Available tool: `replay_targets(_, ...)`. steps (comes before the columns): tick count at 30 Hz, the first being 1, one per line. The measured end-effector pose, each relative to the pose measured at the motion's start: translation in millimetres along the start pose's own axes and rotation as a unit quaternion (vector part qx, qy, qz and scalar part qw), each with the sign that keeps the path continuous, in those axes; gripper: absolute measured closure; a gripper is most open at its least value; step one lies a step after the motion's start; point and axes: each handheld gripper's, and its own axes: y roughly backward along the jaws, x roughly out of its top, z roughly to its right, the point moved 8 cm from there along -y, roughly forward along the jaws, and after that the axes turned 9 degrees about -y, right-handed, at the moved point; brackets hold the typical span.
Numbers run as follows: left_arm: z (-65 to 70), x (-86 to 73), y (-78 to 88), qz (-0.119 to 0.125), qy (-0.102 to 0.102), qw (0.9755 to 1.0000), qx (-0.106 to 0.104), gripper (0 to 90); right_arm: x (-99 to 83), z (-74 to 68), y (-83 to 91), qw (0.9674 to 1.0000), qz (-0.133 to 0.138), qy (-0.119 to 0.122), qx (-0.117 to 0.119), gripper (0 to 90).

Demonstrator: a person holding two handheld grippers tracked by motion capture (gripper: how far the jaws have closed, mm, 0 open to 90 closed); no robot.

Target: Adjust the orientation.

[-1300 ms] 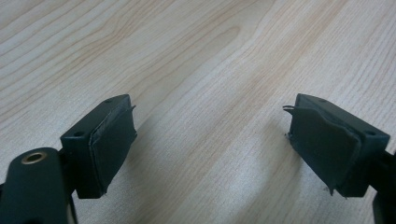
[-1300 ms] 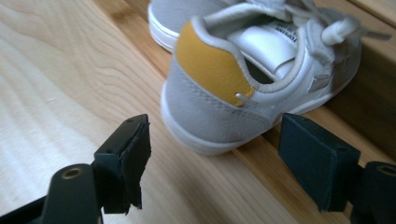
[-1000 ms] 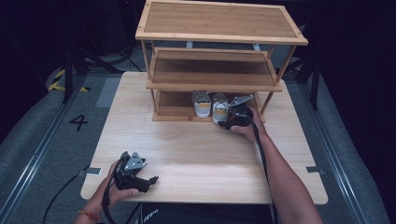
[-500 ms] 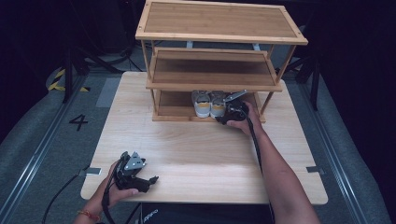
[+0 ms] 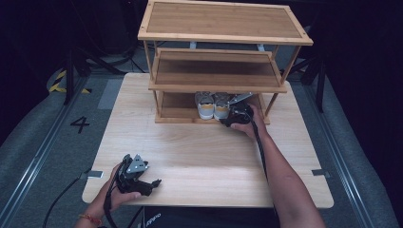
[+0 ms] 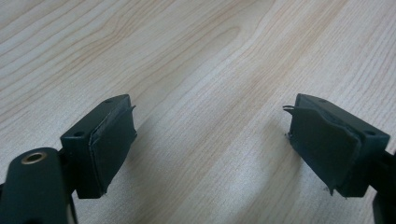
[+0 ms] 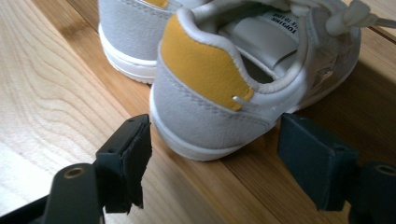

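The right gripper [image 5: 234, 113] sits at the front edge of the rack's bottom shelf, its jaws standing fairly wide and straddling the heel of the nearer shoe [image 7: 219, 88]. In the right gripper view the grey heel with its yellow tab lies between the two black pads [image 7: 133, 163], with a gap showing on each side, so the pads do not press on it; the jaws have just been closing in a little around it. The shoe rests upright on its white sole on the shelf board, toe pointing away from the gripper, laces and a printed insole label visible inside. Just beyond it to the gripper's left stands the second shoe [image 7: 135, 32], side by side with the first and about touching it. In the high view the pair [image 5: 212, 104] sits under the middle shelf of the bamboo rack [image 5: 223, 38], which stands at the far side of the table [image 5: 204, 156], and the person's right hand wraps the gripper from behind, forearm stretching back to the near edge.

Well apart, at the near left corner of the table, the left gripper [image 5: 135, 175] rests in the person's left hand just above the wood. The left gripper view shows its jaws spread wide with bare tabletop between the pads [image 6: 109, 149] and nothing held
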Motion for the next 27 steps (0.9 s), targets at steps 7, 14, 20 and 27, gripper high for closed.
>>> replay_targets(7, -0.2, 0.1, -0.1, 0.0, -0.002, 1.0, -0.002, 14.8, -0.4, -5.5, 10.6, 0.9999, 0.011, 0.003, 0.005, 29.7)
replay_targets(14, -0.2, 0.0, -0.1, 0.0, -0.003, 1.0, -0.003, 14.8, -6.0, -13.8, 22.5, 0.9998, 0.0, 0.015, 0.011, 30.0)
replay_targets(20, -0.4, 0.1, -0.2, 0.0, -0.005, 1.0, -0.005, 14.7, -12.6, -20.6, 28.9, 0.9992, -0.017, 0.036, 0.007, 29.4)
replay_targets(27, -0.3, 0.0, -0.1, 0.0, -0.005, 1.0, -0.005, 14.8, -17.8, -27.4, 41.1, 0.9981, -0.034, 0.052, -0.003, 29.4)
